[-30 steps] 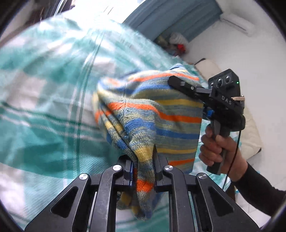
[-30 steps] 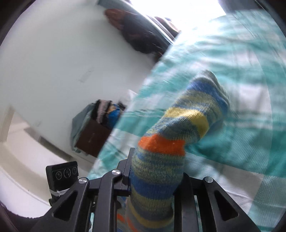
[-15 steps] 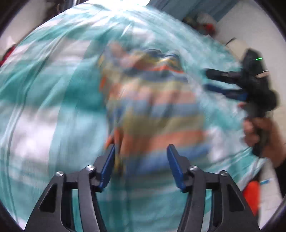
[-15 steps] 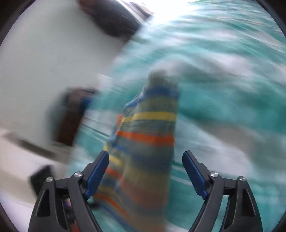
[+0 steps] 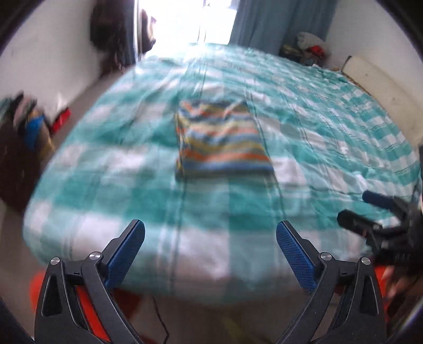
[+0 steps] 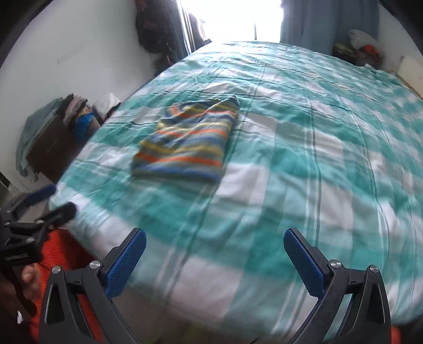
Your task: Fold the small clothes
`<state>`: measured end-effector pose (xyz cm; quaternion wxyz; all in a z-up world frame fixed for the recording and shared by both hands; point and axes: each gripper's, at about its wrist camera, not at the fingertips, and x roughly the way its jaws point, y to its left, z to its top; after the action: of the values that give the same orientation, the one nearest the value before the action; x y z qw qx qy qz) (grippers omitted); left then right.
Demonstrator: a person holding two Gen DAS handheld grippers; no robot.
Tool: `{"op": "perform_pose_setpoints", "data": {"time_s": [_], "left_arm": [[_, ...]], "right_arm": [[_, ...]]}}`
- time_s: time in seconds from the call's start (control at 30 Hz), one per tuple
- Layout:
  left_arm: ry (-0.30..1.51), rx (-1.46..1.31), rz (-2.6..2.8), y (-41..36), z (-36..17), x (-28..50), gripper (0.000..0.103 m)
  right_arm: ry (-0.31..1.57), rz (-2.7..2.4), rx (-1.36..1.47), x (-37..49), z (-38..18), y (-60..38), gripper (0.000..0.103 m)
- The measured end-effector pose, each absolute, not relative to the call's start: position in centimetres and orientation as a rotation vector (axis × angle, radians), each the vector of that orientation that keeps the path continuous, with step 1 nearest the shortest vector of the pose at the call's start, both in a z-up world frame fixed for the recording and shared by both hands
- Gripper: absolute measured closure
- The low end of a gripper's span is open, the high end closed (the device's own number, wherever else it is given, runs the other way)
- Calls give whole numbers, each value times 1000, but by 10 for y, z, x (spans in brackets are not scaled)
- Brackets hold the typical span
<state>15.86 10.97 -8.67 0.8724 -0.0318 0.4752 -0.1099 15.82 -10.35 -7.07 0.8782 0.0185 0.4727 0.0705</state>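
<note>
A small knitted garment with blue, orange, yellow and grey stripes [image 5: 220,144] lies folded flat on the teal and white checked bedspread [image 5: 132,185]; it also shows in the right wrist view [image 6: 185,145]. My left gripper [image 5: 210,244] is open and empty, well back from the garment at the bed's near edge. My right gripper [image 6: 214,255] is open and empty, also back from it. Each gripper shows in the other's view: the right gripper [image 5: 370,211] and the left gripper [image 6: 50,202], both with fingers apart.
A dark cabinet piled with clothes [image 6: 55,132] stands left of the bed. Dark hanging clothes [image 6: 158,29] and a bright window are at the far end, with blue curtains [image 5: 277,23]. A white pillow [image 5: 383,90] lies at right. Something orange-red [image 6: 60,254] lies on the floor.
Both grippers were shut on the striped garment, holding it up. They opened, let it drop folded on the bed, and pulled back toward the near edge.
</note>
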Motion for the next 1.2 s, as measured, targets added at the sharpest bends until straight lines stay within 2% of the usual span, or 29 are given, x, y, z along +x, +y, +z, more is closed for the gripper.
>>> {"op": "perform_pose_setpoints", "data": {"time_s": [0.13,0.27,0.47,0.83,1.2], "left_arm": [[1024,-130,-247,114,-86,128,4],[895,30,-33,111,-66,101,4],[842,29,34,121,-50,96,0],[976,16,83,126,-50,93,1],[980,64,94,120,-43,85,1]], "right_arm": [[978,189,-6,126,-65,-80,0],[946,185,-66,110,-53,-69,0],[924,207,-87,99,-37,-58,0],[943,202,-113,91,-25,-49,0],[939,198,-137,85,-19,-41,0]]}}
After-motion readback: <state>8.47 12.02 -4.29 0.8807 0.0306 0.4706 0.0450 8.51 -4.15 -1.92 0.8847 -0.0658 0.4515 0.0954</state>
